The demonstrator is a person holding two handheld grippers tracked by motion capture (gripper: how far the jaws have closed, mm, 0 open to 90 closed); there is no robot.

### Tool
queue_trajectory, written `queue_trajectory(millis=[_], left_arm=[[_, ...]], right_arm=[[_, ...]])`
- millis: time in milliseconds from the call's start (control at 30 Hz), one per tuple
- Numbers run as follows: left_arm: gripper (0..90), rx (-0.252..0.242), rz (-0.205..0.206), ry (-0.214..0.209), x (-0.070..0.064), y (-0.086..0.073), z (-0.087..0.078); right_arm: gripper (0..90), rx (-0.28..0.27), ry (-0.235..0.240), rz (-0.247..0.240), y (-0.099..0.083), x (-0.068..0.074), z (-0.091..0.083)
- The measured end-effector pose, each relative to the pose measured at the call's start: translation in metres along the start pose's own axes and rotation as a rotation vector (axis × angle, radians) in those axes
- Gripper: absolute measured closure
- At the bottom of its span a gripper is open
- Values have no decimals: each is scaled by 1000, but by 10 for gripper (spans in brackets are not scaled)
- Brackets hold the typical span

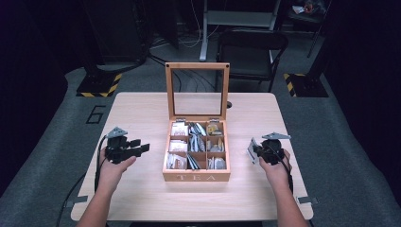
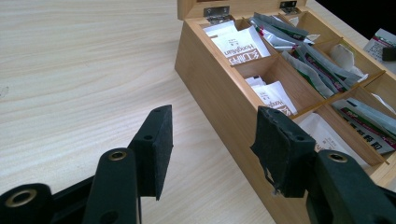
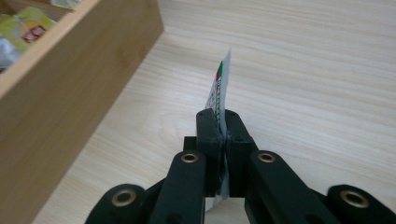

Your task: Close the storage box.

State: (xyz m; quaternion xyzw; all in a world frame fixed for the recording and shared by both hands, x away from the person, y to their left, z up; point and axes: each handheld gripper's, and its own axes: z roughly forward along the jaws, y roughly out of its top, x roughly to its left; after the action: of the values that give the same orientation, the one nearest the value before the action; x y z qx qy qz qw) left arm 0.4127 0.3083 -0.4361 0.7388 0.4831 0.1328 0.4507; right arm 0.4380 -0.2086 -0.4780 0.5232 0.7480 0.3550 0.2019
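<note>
The wooden tea box (image 1: 196,176) stands on the table (image 1: 142,109) with its glass lid (image 1: 197,90) raised upright at the back. To the right of the box, apart from its side wall, the right gripper (image 1: 259,151) has its jaws pressed together on a tea sachet (image 3: 221,88), which stands on edge above the table. To the left of the box, the left gripper (image 2: 212,149) has its jaws spread wide and holds nothing. More sachets (image 2: 243,46) lie in the compartments of the box.

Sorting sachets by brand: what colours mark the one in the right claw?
White sachet with green and red print; right gripper view.
</note>
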Motion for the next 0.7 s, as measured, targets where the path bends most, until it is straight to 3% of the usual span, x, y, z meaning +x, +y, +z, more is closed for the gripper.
queue_trajectory(millis=[200,300,400,700], left_arm=[[471,1,-1,0,0,0,1],[471,-6,0,6,0,-1,1],[471,10,-4,2,-1,-1,1],[469,8,-3,3,0,-1,1]], right_arm=[[819,9,-19,68,-5,-16,1],[799,10,-22,75,-6,-19,2],[718,35,-38,95,-9,-23,4],[584,49,-46,132,-15,-32,10]])
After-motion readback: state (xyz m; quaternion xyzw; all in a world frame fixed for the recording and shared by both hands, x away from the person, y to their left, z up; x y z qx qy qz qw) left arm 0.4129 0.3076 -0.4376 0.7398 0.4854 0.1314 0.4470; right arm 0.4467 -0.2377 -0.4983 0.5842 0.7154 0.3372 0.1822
